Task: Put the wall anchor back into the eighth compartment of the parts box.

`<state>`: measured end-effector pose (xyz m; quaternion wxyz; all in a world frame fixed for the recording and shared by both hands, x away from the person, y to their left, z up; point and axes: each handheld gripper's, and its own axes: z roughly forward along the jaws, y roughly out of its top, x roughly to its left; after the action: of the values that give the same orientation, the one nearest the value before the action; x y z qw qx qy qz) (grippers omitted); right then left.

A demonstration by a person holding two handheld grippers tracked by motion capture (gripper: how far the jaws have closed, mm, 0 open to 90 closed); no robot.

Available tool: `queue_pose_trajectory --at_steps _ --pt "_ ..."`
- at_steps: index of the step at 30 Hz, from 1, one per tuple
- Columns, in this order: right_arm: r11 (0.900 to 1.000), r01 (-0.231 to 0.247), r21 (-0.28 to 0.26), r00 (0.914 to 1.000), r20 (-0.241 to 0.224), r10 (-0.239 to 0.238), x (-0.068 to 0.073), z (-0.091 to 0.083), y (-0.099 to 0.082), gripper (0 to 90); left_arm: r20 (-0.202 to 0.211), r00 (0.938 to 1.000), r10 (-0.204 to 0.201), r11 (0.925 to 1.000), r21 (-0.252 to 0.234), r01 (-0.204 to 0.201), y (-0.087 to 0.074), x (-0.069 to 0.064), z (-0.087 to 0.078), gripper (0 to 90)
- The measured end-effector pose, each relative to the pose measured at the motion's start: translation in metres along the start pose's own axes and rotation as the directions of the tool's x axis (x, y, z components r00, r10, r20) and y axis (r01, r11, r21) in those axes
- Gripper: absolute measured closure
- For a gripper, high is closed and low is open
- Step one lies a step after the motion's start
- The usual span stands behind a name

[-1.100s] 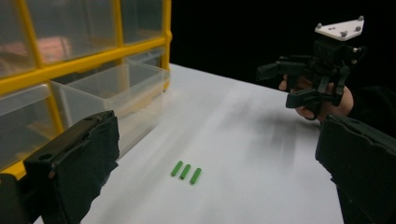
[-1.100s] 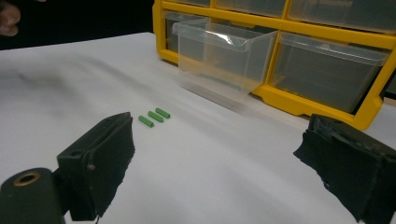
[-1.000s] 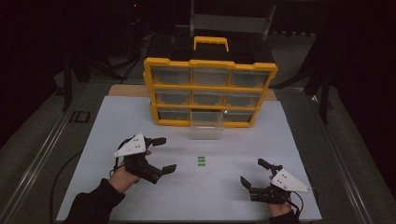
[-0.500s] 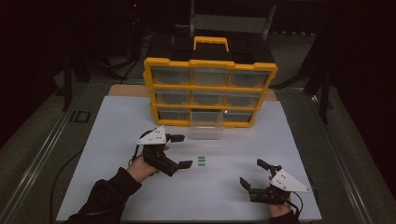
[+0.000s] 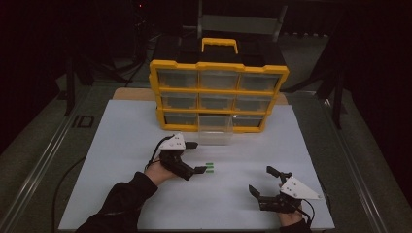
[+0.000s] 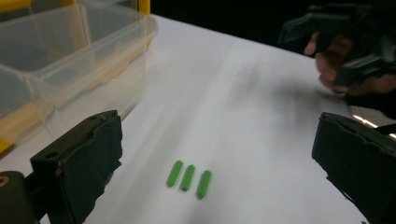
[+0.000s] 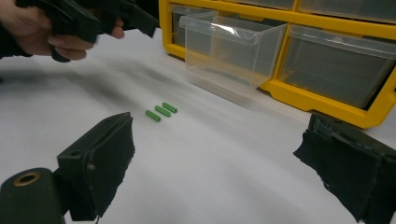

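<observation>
Three small green pegs (image 5: 210,168) lie side by side on the white mat, also seen as pegs (image 6: 188,177) and pegs (image 7: 161,111). My left gripper (image 5: 196,157) is open just left of them, and its jaws (image 6: 222,140) stand wide apart with the pegs between and slightly ahead, untouched. Near the mat's front right, my right gripper (image 5: 261,179) is open and holds nothing; its jaws (image 7: 219,140) point toward the pegs from a distance. A clear drawer (image 5: 215,131) sticks out of the bottom row of the yellow organizer (image 5: 218,92).
The clear drawer (image 6: 70,60) stands close on the left of the left gripper. The white mat (image 5: 121,141) has dark table around it. The organizer's other drawers (image 7: 336,65) are pushed in. A black handle-topped case sits behind the organizer.
My left gripper has moved right and forward across the mat until its open jaws reach the green pegs. The right gripper has stayed where it was.
</observation>
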<state>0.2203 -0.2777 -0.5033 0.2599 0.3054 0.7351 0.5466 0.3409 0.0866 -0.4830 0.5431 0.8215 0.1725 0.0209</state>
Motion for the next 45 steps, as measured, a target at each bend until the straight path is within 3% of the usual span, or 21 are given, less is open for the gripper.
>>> queue_pose_trajectory --at_steps 2,8,10,14,20,24,30,31,36,39,40,45 --pt "1.0000 -0.001 0.001 1.0000 -0.001 0.001 0.000 0.000 0.000 8.8 -0.003 0.9999 -0.015 0.9998 0.015 0.015 -0.002 0.004 0.005 2.2" --pt "1.0000 -0.004 0.001 1.0000 -0.005 0.004 0.000 0.000 0.000 8.8 0.008 0.9996 -0.027 0.9972 0.070 0.026 -0.006 0.014 0.019 16.1" --pt "1.0000 -0.006 0.000 1.0000 -0.007 0.006 0.000 -0.001 0.000 8.8 0.017 0.9998 -0.009 0.9948 0.102 0.007 -0.006 0.015 0.027 25.2" --pt "1.0000 -0.006 0.000 0.9999 -0.008 0.006 0.000 -0.001 0.000 8.8 0.011 0.9999 0.001 0.9932 0.116 -0.003 -0.008 0.017 0.031 33.6" --pt "0.9999 -0.011 0.000 0.9999 -0.012 0.011 0.000 -0.001 0.000 8.8 0.003 0.9999 -0.011 0.9835 0.181 0.010 -0.012 0.026 0.046 49.1" --pt "0.9999 -0.014 0.001 0.9998 -0.013 0.014 0.000 -0.001 -0.001 8.8 -0.017 0.9999 -0.003 0.9715 0.237 0.007 -0.013 0.026 0.055 58.9" --pt "0.9999 -0.011 0.005 0.9998 -0.017 0.011 0.000 -0.001 -0.001 8.8 -0.019 0.9998 0.004 0.9630 0.270 0.002 -0.014 0.029 0.060 64.2" --pt "1.0000 -0.008 0.005 0.9998 -0.017 0.008 0.000 -0.001 -0.001 8.8 -0.009 0.9997 0.023 0.9583 0.285 -0.019 -0.015 0.027 0.062 66.5" --pt "0.9999 -0.010 0.005 0.9998 -0.018 0.010 0.000 -0.001 -0.001 8.8 -0.009 0.9998 0.015 0.9538 0.300 -0.012 -0.016 0.028 0.065 75.2" --pt "0.9999 -0.011 0.005 0.9998 -0.018 0.011 0.000 -0.001 -0.001 8.8 -0.006 0.9999 0.014 0.9528 0.303 -0.011 -0.016 0.028 0.066 76.0" --pt "0.9999 -0.011 0.005 0.9998 -0.019 0.011 0.000 -0.001 -0.001 8.8 -0.004 0.9999 0.012 0.9516 0.307 -0.011 -0.016 0.028 0.066 81.8" --pt "0.9999 -0.011 0.008 0.9998 -0.020 0.011 0.000 -0.001 -0.001 8.8 0.009 1.0000 0.004 0.9458 0.325 -0.007 -0.014 0.030 0.067 84.3"
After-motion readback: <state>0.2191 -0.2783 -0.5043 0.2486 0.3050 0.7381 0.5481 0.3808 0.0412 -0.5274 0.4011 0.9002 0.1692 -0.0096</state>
